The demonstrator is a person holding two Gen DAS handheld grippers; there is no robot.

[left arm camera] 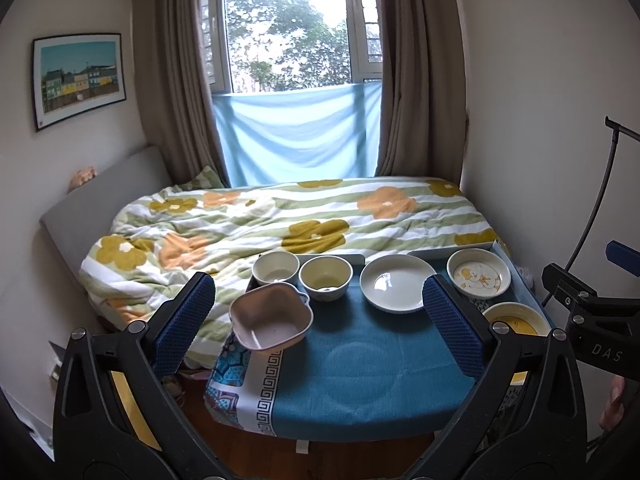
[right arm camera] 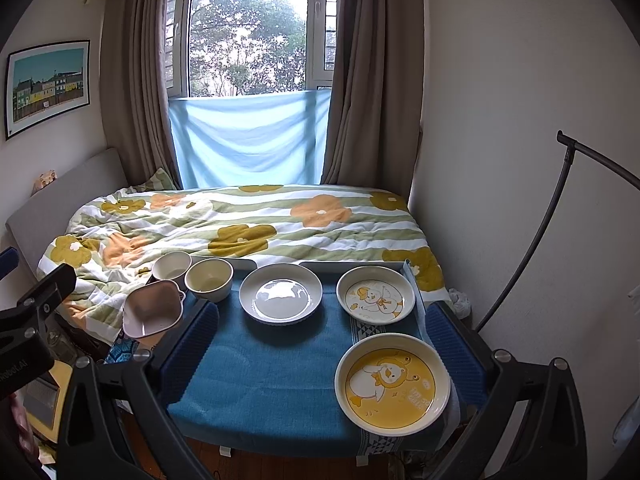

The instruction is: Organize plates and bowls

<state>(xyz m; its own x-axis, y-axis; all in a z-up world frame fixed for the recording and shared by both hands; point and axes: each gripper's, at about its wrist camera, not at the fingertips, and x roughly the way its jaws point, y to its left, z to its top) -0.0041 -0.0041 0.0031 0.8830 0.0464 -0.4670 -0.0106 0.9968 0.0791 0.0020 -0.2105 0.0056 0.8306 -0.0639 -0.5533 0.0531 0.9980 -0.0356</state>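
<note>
- Fingers of left hand-held gripper (left arm camera: 318,322) spread wide, empty; pink bowl (left arm camera: 270,317) just inside its left finger.
- Right hand-held gripper (right arm camera: 322,354) likewise spread; yellow duck plate (right arm camera: 392,385) between its fingers.

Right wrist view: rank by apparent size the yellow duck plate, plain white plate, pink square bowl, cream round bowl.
1. yellow duck plate, though it is nearest the camera
2. plain white plate
3. pink square bowl
4. cream round bowl

3 bowls (right arm camera: 208,279) sit left, 3 plates (right arm camera: 281,293) right, on the table (right arm camera: 260,380).
</note>
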